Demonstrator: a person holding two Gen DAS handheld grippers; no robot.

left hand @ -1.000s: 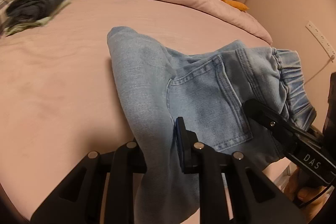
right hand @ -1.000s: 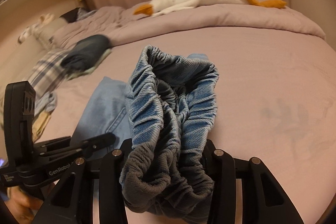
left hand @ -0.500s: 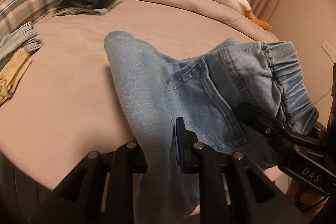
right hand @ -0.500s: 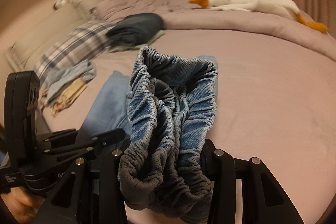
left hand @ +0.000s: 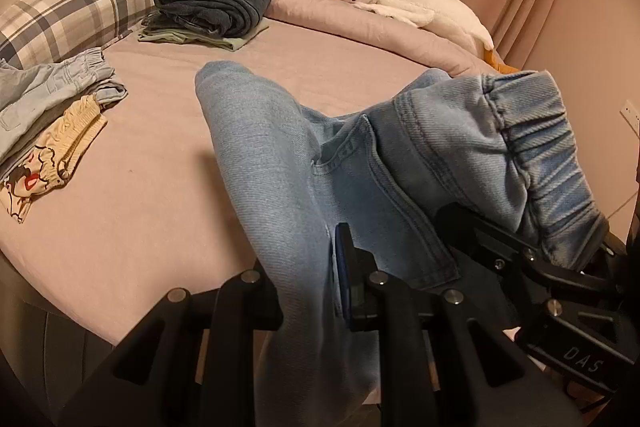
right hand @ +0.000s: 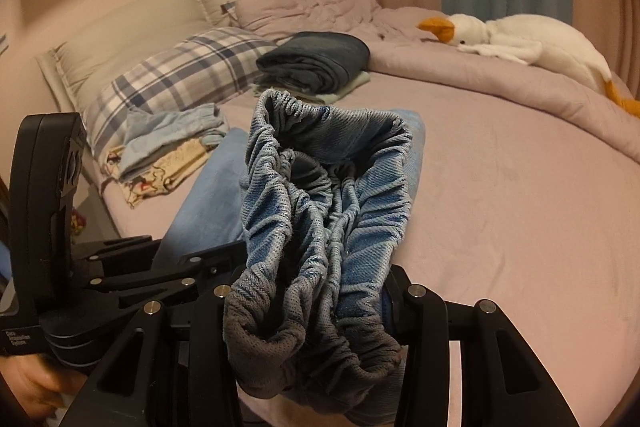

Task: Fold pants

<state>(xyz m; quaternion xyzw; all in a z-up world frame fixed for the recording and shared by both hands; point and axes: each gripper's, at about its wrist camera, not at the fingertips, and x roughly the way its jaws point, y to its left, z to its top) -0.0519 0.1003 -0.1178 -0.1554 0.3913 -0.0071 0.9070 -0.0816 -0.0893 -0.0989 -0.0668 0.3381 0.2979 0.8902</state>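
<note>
Beyond jeans (left hand: 288, 163): folded stack (left hand: 212, 7) (plush goose (left hand: 404, 3))

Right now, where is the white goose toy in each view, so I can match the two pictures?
Left wrist: the goose lies at top, right of centre, on the folded duvet.
Right wrist: the goose lies at upper right, on the same duvet.
Shared landmark: the dark folded pile beside the plaid pillow, left of the goose in both.

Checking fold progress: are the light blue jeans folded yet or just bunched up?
Bunched, not neatly folded: the jeans hang crumpled between both grippers, waistband scrunched.
</note>
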